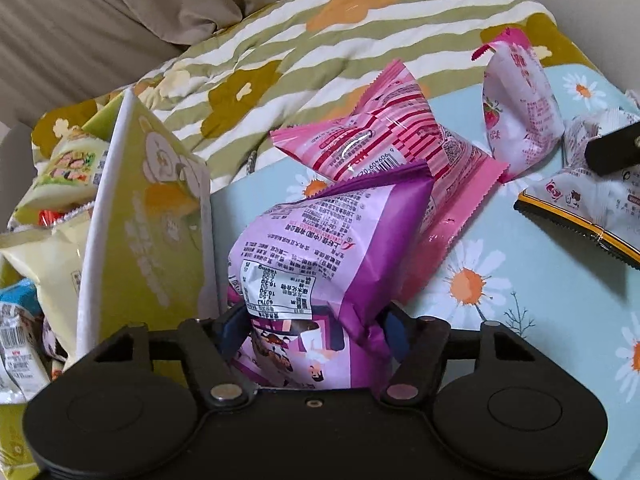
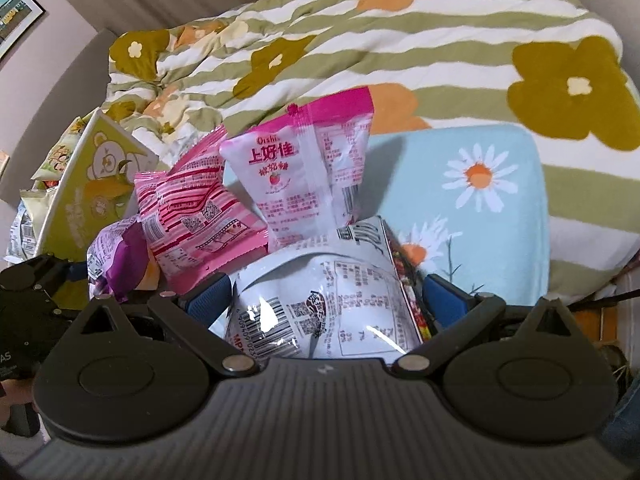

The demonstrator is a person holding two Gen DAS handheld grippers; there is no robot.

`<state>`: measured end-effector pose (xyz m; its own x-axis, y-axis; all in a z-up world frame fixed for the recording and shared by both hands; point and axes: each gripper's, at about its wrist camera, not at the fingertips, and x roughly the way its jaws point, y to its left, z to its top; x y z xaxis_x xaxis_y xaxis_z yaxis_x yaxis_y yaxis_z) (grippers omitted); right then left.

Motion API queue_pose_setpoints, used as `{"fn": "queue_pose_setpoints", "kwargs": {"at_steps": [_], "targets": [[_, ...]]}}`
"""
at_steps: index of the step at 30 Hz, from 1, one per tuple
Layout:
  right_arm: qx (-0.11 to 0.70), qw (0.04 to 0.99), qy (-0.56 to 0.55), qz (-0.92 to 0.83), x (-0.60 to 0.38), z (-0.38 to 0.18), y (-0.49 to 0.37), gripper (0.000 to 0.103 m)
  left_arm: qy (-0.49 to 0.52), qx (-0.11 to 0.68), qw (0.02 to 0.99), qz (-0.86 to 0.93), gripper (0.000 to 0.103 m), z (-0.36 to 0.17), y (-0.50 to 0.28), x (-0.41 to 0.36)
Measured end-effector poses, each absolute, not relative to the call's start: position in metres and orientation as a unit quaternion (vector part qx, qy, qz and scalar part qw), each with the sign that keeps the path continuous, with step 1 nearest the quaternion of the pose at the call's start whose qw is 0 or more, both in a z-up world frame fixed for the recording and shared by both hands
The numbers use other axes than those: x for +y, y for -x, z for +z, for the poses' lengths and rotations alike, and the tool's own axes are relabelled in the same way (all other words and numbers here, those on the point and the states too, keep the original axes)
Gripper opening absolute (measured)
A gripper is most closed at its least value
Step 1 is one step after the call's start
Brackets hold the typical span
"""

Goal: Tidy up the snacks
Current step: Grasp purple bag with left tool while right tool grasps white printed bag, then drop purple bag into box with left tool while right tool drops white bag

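Note:
My left gripper [image 1: 312,328] is shut on a purple snack bag [image 1: 320,248], held just right of a green fabric bin [image 1: 148,216] that holds several snacks. My right gripper [image 2: 324,300] has its jaws around a white snack bag [image 2: 320,300] with a barcode; whether it grips is unclear. A pink striped bag [image 1: 392,140] and a white-and-pink strawberry bag [image 1: 516,96] lie on the blue daisy mat [image 1: 520,280]. In the right wrist view the pink striped bag [image 2: 192,208], the strawberry bag [image 2: 304,176], the purple bag [image 2: 120,256] and the bin [image 2: 88,192] show at left.
A green-striped floral quilt [image 2: 400,40] covers the bed behind the mat [image 2: 500,200]. Beige curtains [image 1: 100,12] hang at the back. A framed picture [image 2: 16,12] is on the left wall. The left gripper [image 2: 32,300] shows at the left edge of the right wrist view.

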<state>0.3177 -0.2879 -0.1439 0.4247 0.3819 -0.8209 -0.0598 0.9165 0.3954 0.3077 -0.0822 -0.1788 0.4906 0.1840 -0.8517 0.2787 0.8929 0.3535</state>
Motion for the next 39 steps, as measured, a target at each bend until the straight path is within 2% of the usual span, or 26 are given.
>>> {"fn": "queue_pose_setpoints", "kwargs": {"at_steps": [16,17,22,29,39], "targets": [[0.524,0.826,-0.151,0.144,-0.282,-0.145,-0.312,0.103,-0.180,0.509,0.841,-0.027,0.068,-0.160,-0.277,-0.084],[0.525,0.825,-0.149,0.147,-0.281,-0.145,-0.311,0.095,-0.179,0.507,0.842,-0.028,0.068,-0.158,-0.275,-0.084],[0.527,0.822,-0.155,0.150,-0.279,-0.143,-0.304,0.084,-0.171,0.496,0.851,-0.032,0.068,-0.148,-0.262,-0.084],[0.507,0.835,-0.160,0.141,-0.278,-0.130,-0.285,0.081,-0.156,0.466,0.870,-0.039,0.068,-0.122,-0.243,-0.084],[0.437,0.871,-0.135,0.181,-0.251,-0.069,-0.262,0.081,-0.115,0.394,0.912,-0.018,0.068,-0.060,-0.214,-0.065]]}}
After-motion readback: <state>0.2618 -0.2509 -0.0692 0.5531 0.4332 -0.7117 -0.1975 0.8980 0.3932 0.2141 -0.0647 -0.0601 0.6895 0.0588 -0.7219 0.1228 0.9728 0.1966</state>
